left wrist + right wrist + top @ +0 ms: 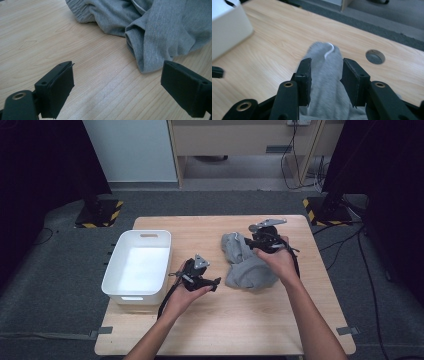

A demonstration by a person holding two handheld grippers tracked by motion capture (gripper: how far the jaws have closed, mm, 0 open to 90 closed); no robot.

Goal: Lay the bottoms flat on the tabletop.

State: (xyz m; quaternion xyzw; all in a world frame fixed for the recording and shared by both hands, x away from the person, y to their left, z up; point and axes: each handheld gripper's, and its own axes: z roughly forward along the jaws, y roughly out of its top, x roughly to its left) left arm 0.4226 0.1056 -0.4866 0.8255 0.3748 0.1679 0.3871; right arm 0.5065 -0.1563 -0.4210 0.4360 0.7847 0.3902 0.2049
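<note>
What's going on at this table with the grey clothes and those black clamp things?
A person works at a wooden table with a hand-held gripper in each hand. The right gripper has a fold of a crumpled grey garment between its fingers; whether they press it is unclear. The left gripper stands open over bare wood beside the garment. A white bin sits at the left.

This looks like a lab or recording room set up for filming handling work, not a home. A small pale wooden table [235,320] stands alone on grey carpet [55,285], fastened to it at the corners with strips of tape [348,330]. Black stands rise at either side, their feet marked with yellow-and-black hazard tape [102,215]. Dark drapes [40,160] close off both flanks. Loose cables [295,175] trail across the floor near light wooden office furniture [240,140] at the back wall.
</note>
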